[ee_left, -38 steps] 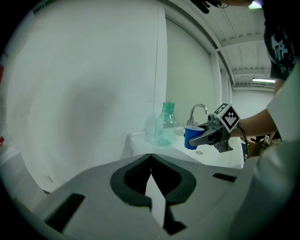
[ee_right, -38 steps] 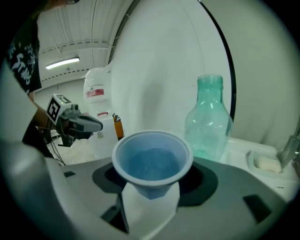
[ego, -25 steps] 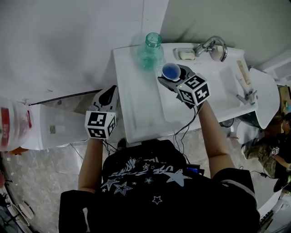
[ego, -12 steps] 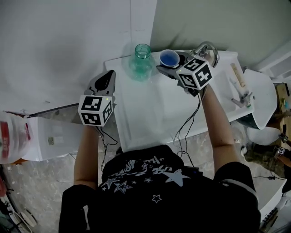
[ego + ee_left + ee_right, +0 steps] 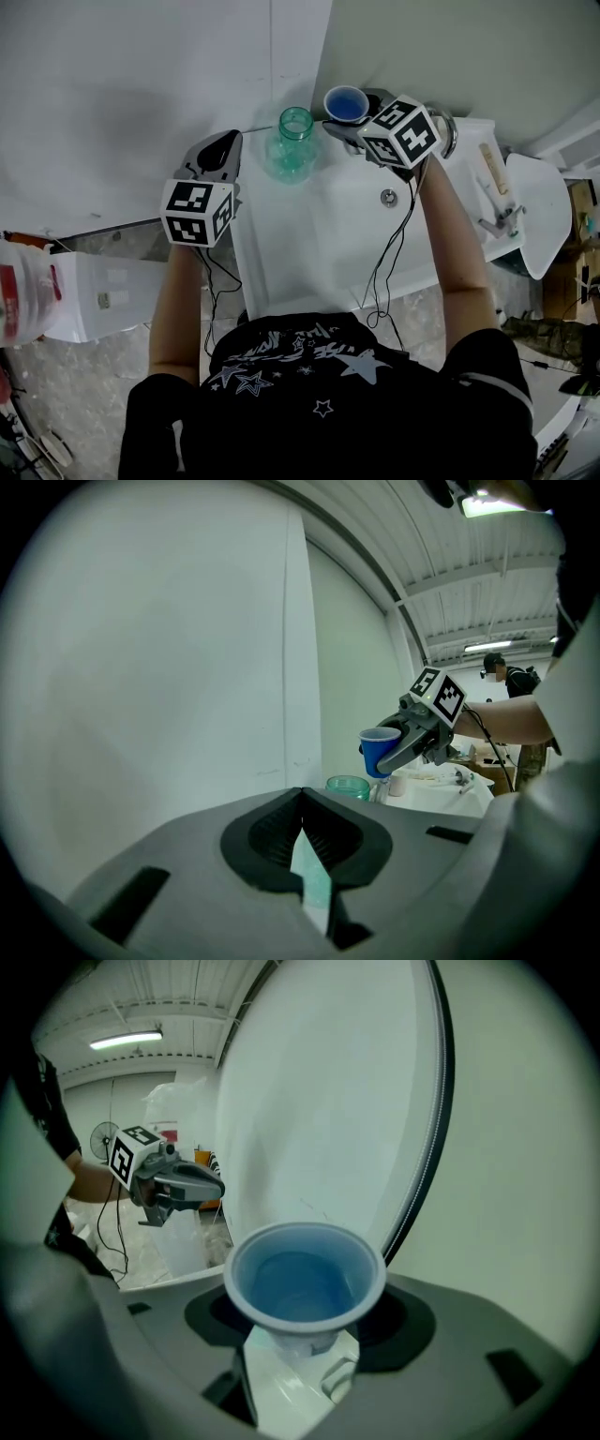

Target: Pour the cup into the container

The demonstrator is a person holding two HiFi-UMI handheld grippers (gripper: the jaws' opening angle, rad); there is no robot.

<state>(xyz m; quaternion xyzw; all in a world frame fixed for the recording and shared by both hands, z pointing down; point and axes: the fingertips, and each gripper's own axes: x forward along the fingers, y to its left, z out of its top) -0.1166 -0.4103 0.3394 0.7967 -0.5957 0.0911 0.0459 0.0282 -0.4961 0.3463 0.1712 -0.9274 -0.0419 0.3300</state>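
Observation:
My right gripper [image 5: 349, 120] is shut on a blue cup [image 5: 346, 103], held upright just right of and behind the green glass jar [image 5: 293, 141]. The open jar stands on the back left corner of the white washbasin [image 5: 281, 253]. In the right gripper view the cup [image 5: 305, 1279] sits between the jaws with its mouth facing the camera. My left gripper [image 5: 225, 142] hovers left of the jar with its jaws together and nothing in them. The left gripper view shows the cup [image 5: 379, 750] above and right of the jar [image 5: 349, 786].
A faucet [image 5: 444, 129] stands at the basin's back right, with the drain [image 5: 388, 197] in the bowl. Cables hang from the right gripper across the basin. A white wall rises close behind. A white box [image 5: 103, 281] stands at the left and a white fixture [image 5: 539, 202] at the right.
Both grippers have risen and moved toward the wall. The cup has gone from over the basin to the jar's upper right. The left gripper has come up beside the jar.

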